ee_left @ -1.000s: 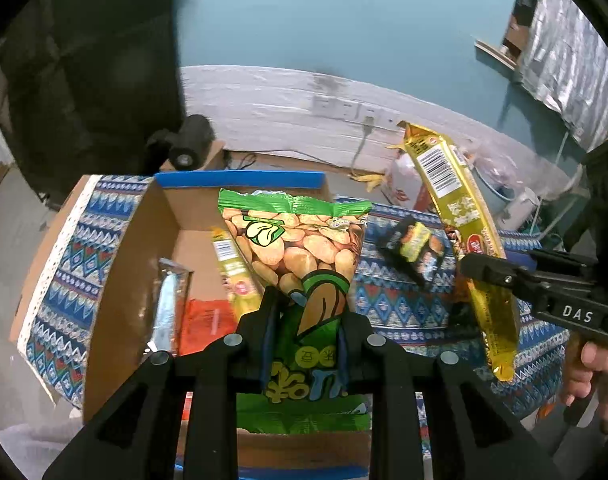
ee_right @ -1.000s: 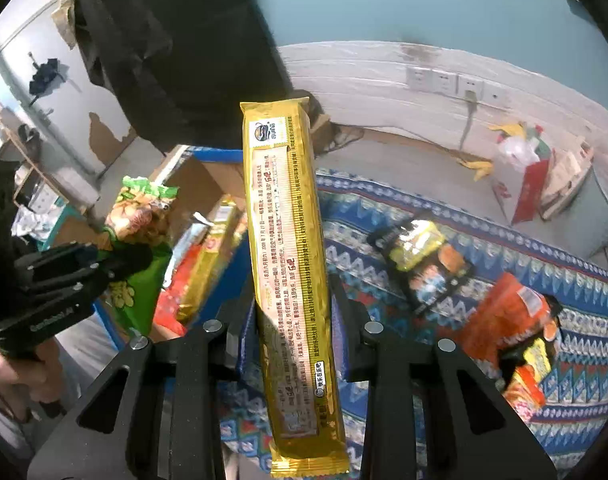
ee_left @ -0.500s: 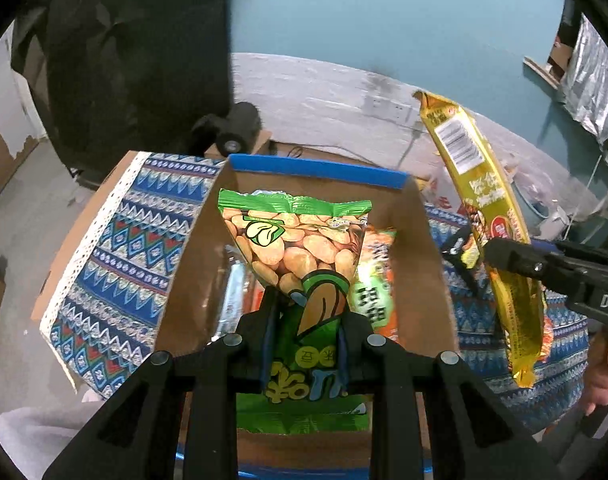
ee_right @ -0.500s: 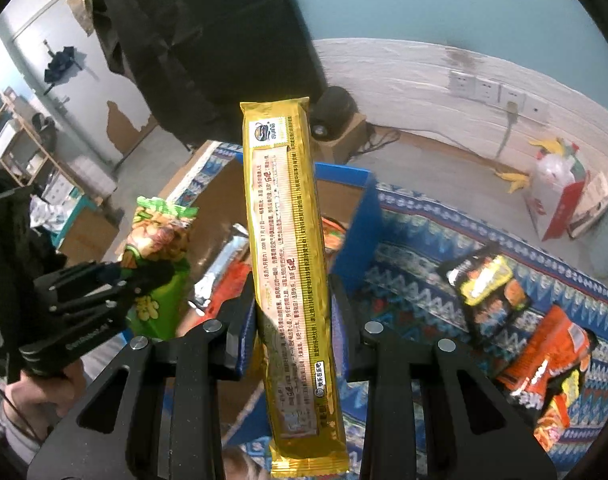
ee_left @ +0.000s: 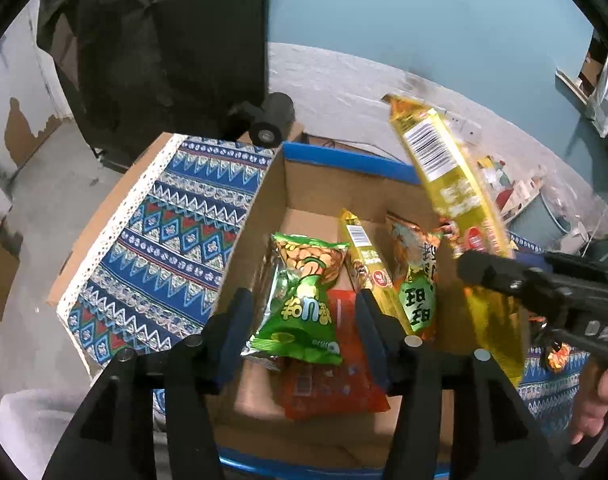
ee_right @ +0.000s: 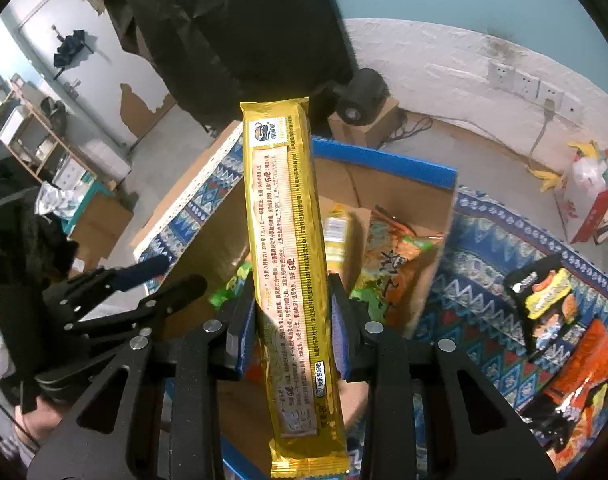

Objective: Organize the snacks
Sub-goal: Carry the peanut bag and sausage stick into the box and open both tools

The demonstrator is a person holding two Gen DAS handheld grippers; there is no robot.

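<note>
My left gripper [ee_left: 300, 320] is open above the cardboard box [ee_left: 264, 216]. The green peanut bag [ee_left: 304, 300] lies loose in the box between the spread fingers, on top of a red packet [ee_left: 327, 380]. A yellow stick pack [ee_left: 367, 264] and an orange-green bag [ee_left: 415, 280] also lie in the box. My right gripper [ee_right: 292, 332] is shut on a long yellow biscuit pack [ee_right: 288, 248], held upright over the box [ee_right: 383, 164]; the pack also shows in the left wrist view [ee_left: 451, 200]. The left gripper shows in the right wrist view [ee_right: 160, 280], open.
The box stands on a blue patterned cloth [ee_left: 160, 240]. A black-yellow packet [ee_right: 543, 292] and orange packets [ee_right: 583, 364] lie on the cloth [ee_right: 483, 260] right of the box. A black roller [ee_left: 272, 120] sits on a small carton behind the box. A white bag [ee_right: 587, 184] stands on the floor.
My left gripper has opened and the green peanut bag has dropped into the box. My right gripper has carried the yellow biscuit pack left, over the box.
</note>
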